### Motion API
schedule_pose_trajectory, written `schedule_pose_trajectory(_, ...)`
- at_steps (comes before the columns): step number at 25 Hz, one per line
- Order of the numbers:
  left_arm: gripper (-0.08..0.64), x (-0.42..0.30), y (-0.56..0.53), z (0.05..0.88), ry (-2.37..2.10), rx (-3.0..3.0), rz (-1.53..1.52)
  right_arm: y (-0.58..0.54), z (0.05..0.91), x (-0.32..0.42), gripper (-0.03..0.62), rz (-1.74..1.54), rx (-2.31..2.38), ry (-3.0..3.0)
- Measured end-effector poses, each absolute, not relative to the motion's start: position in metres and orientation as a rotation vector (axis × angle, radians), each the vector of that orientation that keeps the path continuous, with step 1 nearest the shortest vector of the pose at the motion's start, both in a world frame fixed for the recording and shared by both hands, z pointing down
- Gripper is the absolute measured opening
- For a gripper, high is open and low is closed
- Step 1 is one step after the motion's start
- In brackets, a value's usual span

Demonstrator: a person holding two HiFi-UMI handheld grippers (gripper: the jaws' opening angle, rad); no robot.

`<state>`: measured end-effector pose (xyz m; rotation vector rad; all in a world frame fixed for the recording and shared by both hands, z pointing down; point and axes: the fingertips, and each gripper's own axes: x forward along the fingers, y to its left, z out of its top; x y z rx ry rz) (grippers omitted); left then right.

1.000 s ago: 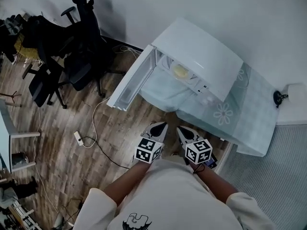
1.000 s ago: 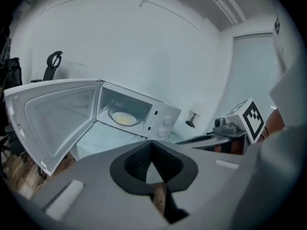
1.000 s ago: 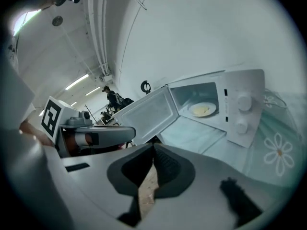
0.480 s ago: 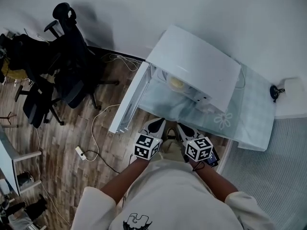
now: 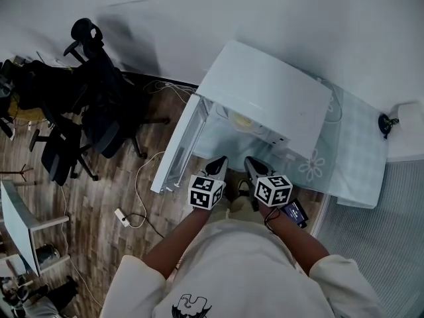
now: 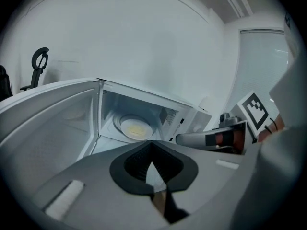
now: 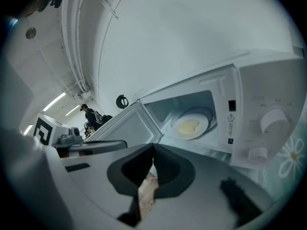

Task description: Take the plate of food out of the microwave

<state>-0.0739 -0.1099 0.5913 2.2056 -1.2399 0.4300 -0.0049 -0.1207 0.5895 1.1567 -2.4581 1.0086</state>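
Note:
A white microwave [image 5: 268, 98] stands on a table with its door [image 5: 177, 148] swung open to the left. Inside, on the turntable, lies a white plate of yellow food [image 5: 242, 119], also clear in the left gripper view [image 6: 134, 127] and the right gripper view [image 7: 191, 125]. My left gripper [image 5: 221, 160] and right gripper [image 5: 249, 161] hang side by side just in front of the open cavity, apart from the plate. Both are shut with nothing between the jaws [image 6: 152, 146] [image 7: 153, 147]. Each gripper view shows the other gripper at its side.
The table carries a pale floral cloth [image 5: 344, 158]. Black office chairs [image 5: 99, 105] stand to the left of the open door. A power strip with a cable [image 5: 122, 216] lies on the wooden floor. A white desk [image 5: 20, 224] is at the far left.
Both grippers have come a little nearer to the microwave's open front, still side by side and shut. The plate has not moved.

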Motion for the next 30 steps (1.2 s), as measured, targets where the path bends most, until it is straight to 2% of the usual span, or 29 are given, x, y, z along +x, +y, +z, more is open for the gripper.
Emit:
schedule_pose_trajectory(5, 0.005, -0.068, -0.139, 0.601, -1.243, 2.229, 0.464, -0.145, 0.616, -0.002, 0.014, 1.018, 1.193, -2.411)
schedule_pose_trajectory(14, 0.005, -0.082, -0.192, 0.668, -1.244, 2.062, 0.599, -0.188, 0.695, 0.007, 0.014, 1.207, 1.341, -2.165)
schedule_pose_trajectory(21, 0.005, -0.082, -0.195, 0.673, -1.215, 2.086, 0.656, -0.207, 0.721, 0.015, 0.015, 1.702, 1.576, -2.141)
schedule_pose_trajectory(23, 0.005, -0.081, -0.194, 0.672, -1.203, 2.085, 0.647, -0.214, 0.72, 0.017, 0.105, 1.834, 1.651, -2.162)
schedule_pose_trajectory(24, 0.005, -0.08, -0.193, 0.671, -1.197, 2.088, 0.646, -0.217, 0.719, 0.017, 0.12, 1.888, 1.684, -2.171)
schedule_pose_trajectory(30, 0.005, -0.078, -0.19, 0.669, -1.161, 2.119, 0.668, -0.233, 0.721, 0.012, 0.126, 2.19, 1.845, -2.155)
